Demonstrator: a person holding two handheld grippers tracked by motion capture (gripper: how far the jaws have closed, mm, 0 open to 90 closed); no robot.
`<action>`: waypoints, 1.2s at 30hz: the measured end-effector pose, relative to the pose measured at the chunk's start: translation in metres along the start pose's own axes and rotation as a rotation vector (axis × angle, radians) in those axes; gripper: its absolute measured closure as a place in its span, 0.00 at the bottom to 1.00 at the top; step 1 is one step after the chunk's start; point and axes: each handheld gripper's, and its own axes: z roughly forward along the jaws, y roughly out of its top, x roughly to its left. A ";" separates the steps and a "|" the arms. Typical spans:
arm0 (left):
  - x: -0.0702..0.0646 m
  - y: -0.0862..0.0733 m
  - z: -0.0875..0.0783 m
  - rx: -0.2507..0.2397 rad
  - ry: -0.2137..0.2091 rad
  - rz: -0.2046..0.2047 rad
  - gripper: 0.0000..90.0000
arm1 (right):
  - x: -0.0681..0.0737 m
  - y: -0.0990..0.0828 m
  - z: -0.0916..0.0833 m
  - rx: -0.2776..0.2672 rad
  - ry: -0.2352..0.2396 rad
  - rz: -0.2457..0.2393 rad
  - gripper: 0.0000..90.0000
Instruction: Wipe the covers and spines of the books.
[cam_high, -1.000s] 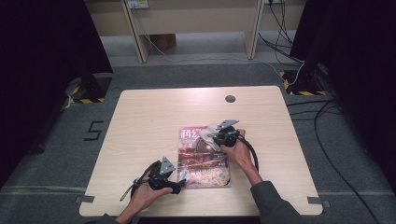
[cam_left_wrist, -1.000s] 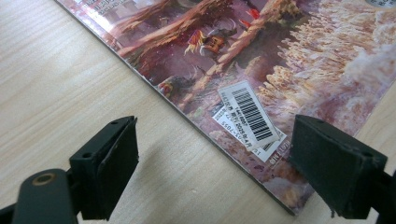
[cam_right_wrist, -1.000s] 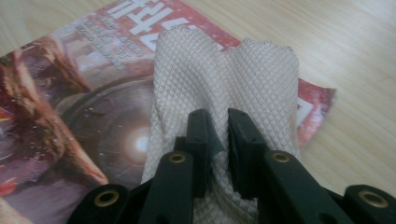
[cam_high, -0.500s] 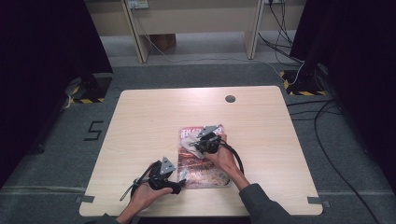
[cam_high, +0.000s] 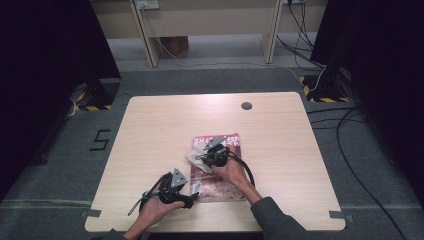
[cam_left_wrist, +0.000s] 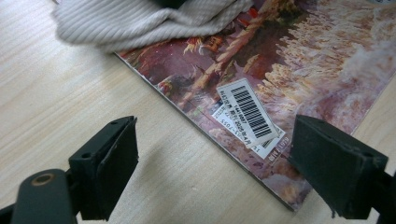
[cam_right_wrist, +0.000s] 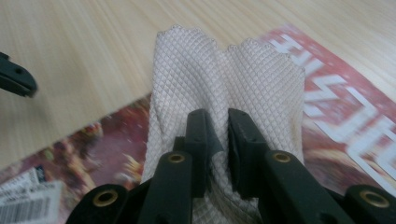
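Note:
A magazine (cam_high: 214, 189) with a red and brown cover lies on the wooden table (cam_high: 160, 130). My right gripper (cam_high: 209, 156) sits over its upper left part, shut on a bunched pale waffle-weave cloth (cam_high: 195, 159) that rests on the cover. In the right gripper view the jaws (cam_right_wrist: 219, 122) pinch a fold of the cloth (cam_right_wrist: 224, 70) above the magazine (cam_right_wrist: 345, 112). My left gripper (cam_high: 193, 192) rests at the magazine's near left corner. Its jaws (cam_left_wrist: 215, 135) stand wide open, one over bare table, one over the cover (cam_left_wrist: 299, 60) near a barcode label (cam_left_wrist: 247, 116).
A round dark cable hole (cam_high: 246, 105) marks the table's far side. Cables trail from both grippers over the front edge. Grey carpet, desk legs and floor cables (cam_high: 350, 125) surround the table. A black jaw tip of the left gripper (cam_right_wrist: 14, 79) shows at the left edge of the right gripper view.
My right gripper has dragged the cloth leftward across the magazine cover, from its right side to its upper left. The left gripper has stayed put.

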 end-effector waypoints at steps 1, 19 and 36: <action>0.000 0.000 0.000 -0.003 0.000 -0.003 0.16 | -0.004 -0.002 -0.002 -0.005 -0.008 0.004 0.88; 0.003 -0.003 -0.014 -0.040 -0.029 -0.020 0.16 | -0.059 -0.048 -0.050 0.008 -0.164 0.121 0.88; 0.030 -0.030 -0.053 -0.076 0.049 -0.102 0.16 | -0.013 -0.024 -0.024 0.002 -0.075 0.035 0.88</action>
